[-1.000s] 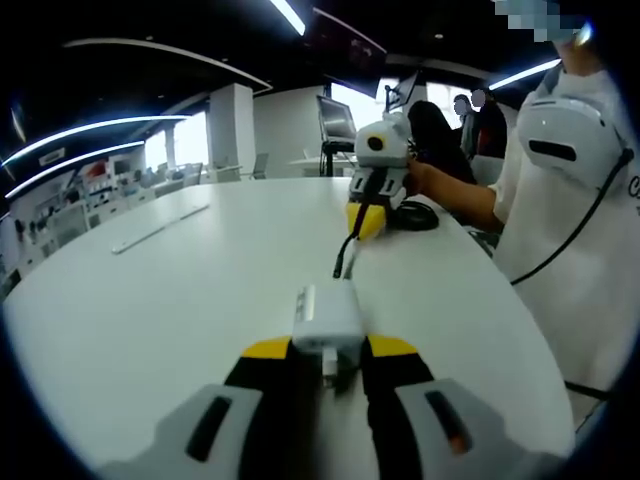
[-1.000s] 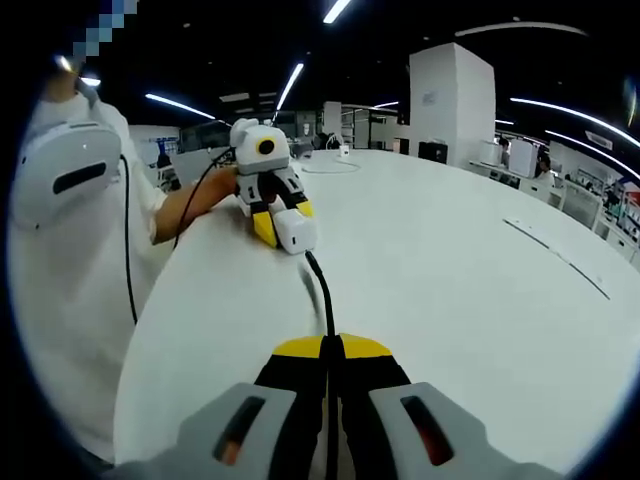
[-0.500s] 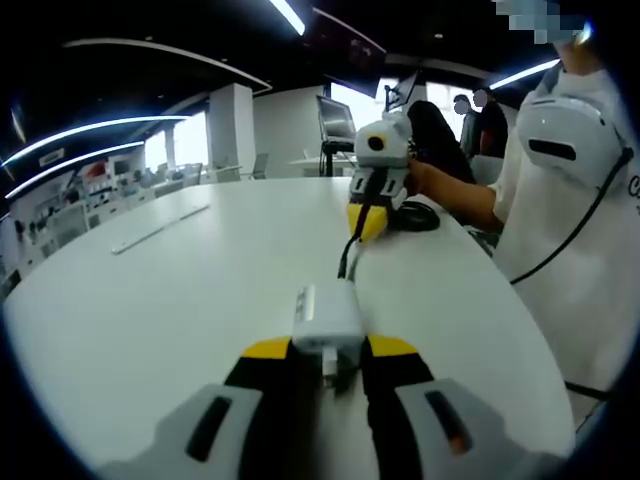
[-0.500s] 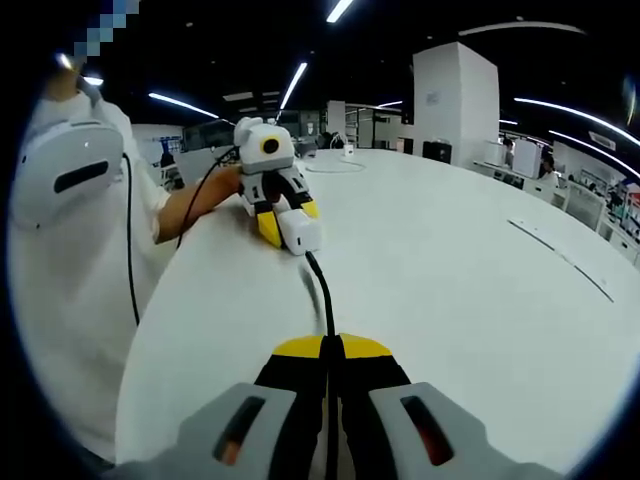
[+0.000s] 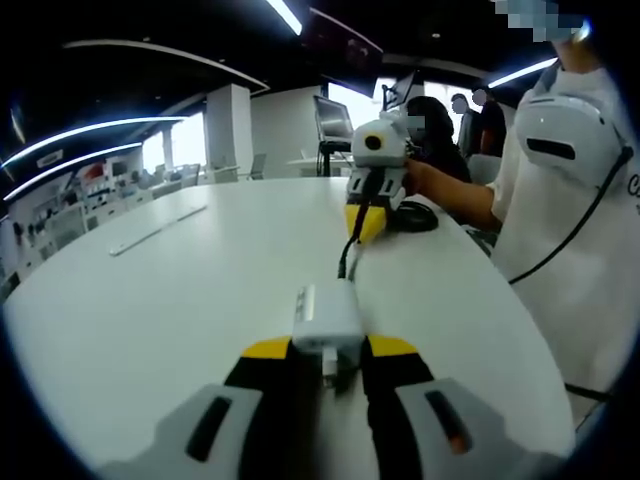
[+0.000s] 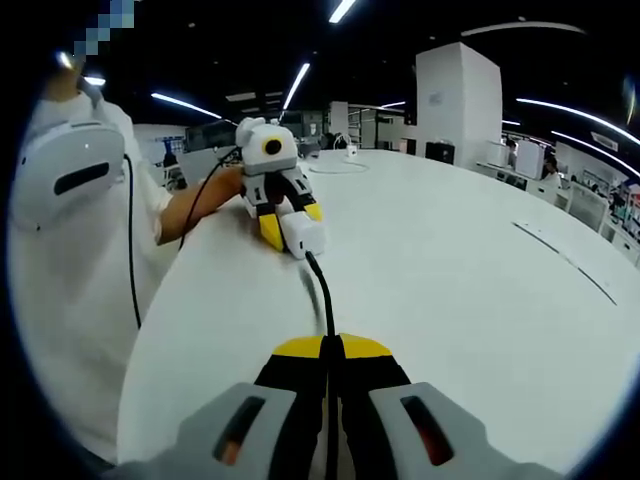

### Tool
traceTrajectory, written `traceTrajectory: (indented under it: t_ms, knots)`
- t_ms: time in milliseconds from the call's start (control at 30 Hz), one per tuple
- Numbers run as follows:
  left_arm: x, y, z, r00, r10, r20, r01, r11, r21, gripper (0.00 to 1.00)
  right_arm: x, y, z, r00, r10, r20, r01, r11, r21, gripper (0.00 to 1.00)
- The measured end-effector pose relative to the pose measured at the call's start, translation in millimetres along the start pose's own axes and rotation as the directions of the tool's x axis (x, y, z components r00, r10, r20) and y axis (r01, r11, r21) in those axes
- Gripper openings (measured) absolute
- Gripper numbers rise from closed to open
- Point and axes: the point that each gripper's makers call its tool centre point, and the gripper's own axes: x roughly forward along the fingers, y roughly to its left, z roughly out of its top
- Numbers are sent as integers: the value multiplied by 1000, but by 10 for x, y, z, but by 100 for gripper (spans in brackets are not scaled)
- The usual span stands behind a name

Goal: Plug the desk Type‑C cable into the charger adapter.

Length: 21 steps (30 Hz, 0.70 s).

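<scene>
My left tongs (image 5: pixel 325 352) hold the white charger (image 5: pixel 324 316) over the counter (image 5: pixel 180 290). My right tongs (image 6: pixel 333 347) pinch the black cable (image 6: pixel 322 292). I should line the plug up straight, then push slowly.

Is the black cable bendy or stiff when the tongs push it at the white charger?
Probably bendy: the black cable curves between the right tongs and the white charger. Its short free end may hold fairly straight, since it reaches the charger without sagging. The left tongs clamp the charger, so it likely won't slide.
</scene>
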Motion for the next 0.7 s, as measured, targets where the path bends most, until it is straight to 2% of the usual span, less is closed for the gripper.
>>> traceTrajectory:
  t_ms: [700]
  knots:
    - [9,-44,7,1000,-13,0,13,1000,4,25,27,46,16,1000,14,0,-14,1000,-6,3]
